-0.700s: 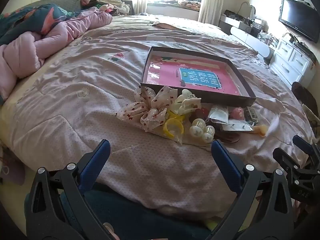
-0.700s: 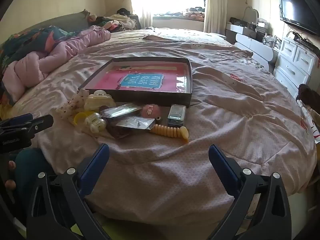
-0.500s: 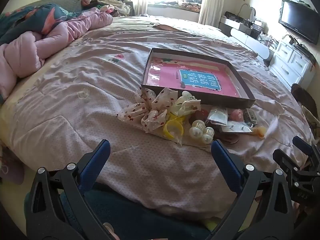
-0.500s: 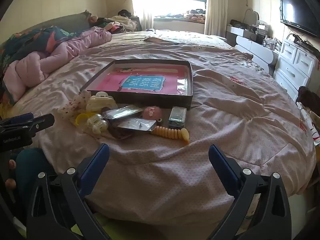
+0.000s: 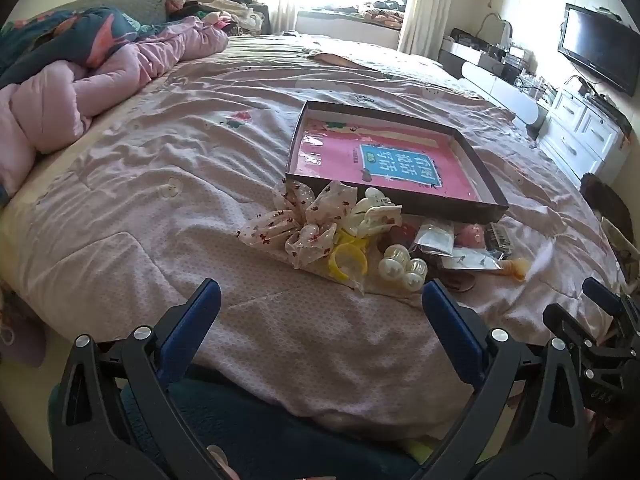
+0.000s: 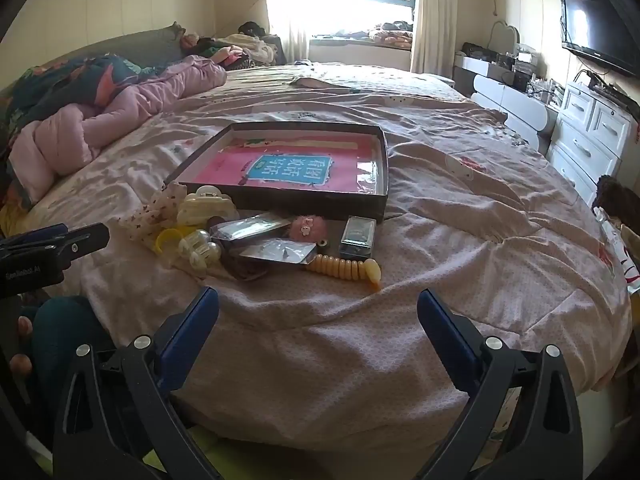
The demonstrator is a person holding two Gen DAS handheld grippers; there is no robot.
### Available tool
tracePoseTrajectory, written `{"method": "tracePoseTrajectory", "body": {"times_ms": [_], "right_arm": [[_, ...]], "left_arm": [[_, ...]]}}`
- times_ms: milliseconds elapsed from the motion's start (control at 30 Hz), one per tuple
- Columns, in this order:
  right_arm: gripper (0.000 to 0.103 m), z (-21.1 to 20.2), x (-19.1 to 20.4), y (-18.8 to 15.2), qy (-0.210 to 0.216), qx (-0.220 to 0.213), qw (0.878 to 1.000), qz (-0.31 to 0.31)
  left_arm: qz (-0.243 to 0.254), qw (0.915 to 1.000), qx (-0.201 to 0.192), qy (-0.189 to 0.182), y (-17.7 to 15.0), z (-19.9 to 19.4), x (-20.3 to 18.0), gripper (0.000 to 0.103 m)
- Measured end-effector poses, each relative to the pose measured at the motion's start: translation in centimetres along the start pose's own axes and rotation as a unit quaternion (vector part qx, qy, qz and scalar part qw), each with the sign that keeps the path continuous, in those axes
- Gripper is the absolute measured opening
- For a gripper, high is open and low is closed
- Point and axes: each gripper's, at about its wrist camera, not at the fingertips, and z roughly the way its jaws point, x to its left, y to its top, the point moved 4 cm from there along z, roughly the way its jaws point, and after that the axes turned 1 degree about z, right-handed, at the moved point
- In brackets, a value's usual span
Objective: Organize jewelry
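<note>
A shallow dark box [image 5: 400, 196] [image 6: 304, 200] with a pink printed floor lies on the bed. In front of it is a heap of accessories: a spotted fabric scrunchie [image 5: 304, 220], a cream claw clip [image 5: 376, 216] [image 6: 204, 208], yellow rings [image 5: 348, 262] [image 6: 170, 238], a pearl clip [image 5: 402, 268] [image 6: 202, 250], foil packets [image 6: 276, 254], a pink fluffy ball [image 6: 308, 228], a small dark case [image 6: 358, 236] and a yellow spiral hair tie [image 6: 348, 270]. My left gripper [image 5: 320, 300] is open and empty, short of the heap. My right gripper [image 6: 318, 308] is open and empty, just short of the spiral tie.
The bed has a wrinkled pink quilt [image 5: 160, 200]. A bunched pink duvet [image 5: 80, 92] lies at the left. White drawers [image 6: 592, 140] and a wall television [image 6: 596, 32] stand at the right. The other gripper shows at each view's edge [image 5: 600, 336] [image 6: 44, 248].
Both views have drawn slightly closer to the heap and the box. Both grippers stay open and empty.
</note>
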Motion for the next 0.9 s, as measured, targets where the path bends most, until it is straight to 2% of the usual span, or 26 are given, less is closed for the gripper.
{"method": "tracePoseTrajectory", "body": {"times_ms": [900], "right_arm": [[0.097,-0.09,0.43,0.05,0.005,-0.003,1.0,-0.005]], "left_arm": [[-0.001,1.0,-0.001,-0.001,0.19,-0.02,0.12,0.093]]}}
